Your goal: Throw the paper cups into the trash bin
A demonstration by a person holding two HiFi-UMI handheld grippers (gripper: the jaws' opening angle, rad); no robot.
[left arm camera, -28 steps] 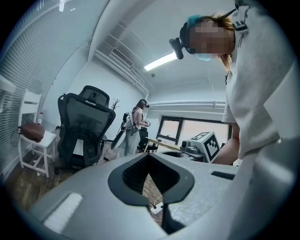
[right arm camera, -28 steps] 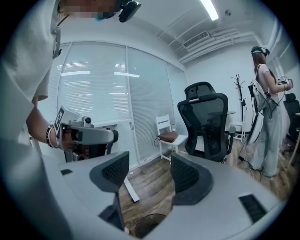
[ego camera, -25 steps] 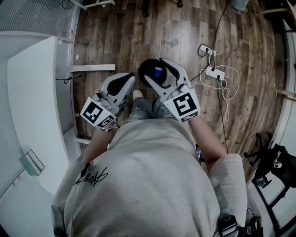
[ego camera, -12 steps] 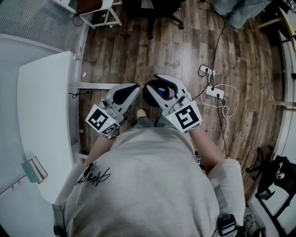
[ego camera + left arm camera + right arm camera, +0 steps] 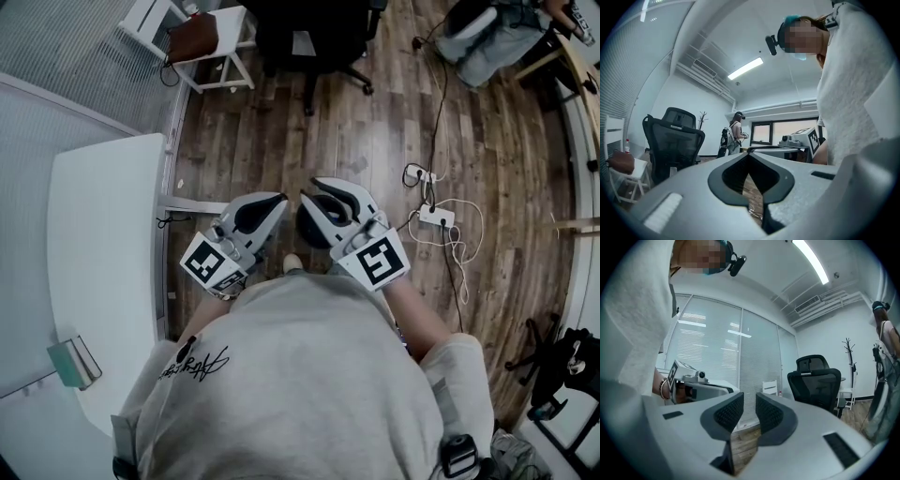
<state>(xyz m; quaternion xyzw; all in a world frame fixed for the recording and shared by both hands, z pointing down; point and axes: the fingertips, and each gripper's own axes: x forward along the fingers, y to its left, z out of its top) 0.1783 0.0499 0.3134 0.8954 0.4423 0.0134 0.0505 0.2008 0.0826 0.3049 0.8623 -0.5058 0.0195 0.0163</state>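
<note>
No paper cup or trash bin shows in any view. Both grippers are held close in front of the person's chest, above the wooden floor. In the head view my left gripper (image 5: pixel 276 197) sits at centre left and my right gripper (image 5: pixel 311 190) just beside it, tips almost side by side. The left gripper view shows the left gripper (image 5: pixel 749 154) with its jaws meeting at the tip and nothing held. The right gripper (image 5: pixel 750 401) has its jaws closing, with a narrow gap between the ribbed pads (image 5: pixel 729 412) and nothing between them.
A white table (image 5: pixel 103 244) runs along the left. A black office chair (image 5: pixel 309 37) and a white chair holding a brown bag (image 5: pixel 192 37) stand ahead. A power strip with cables (image 5: pixel 436 217) lies on the floor at right. Another person (image 5: pixel 735 133) stands far off.
The right gripper's jaws have narrowed from wide open to a small gap. The head view has tilted forward, so the chairs came into sight and both grippers sit lower in the frame.
</note>
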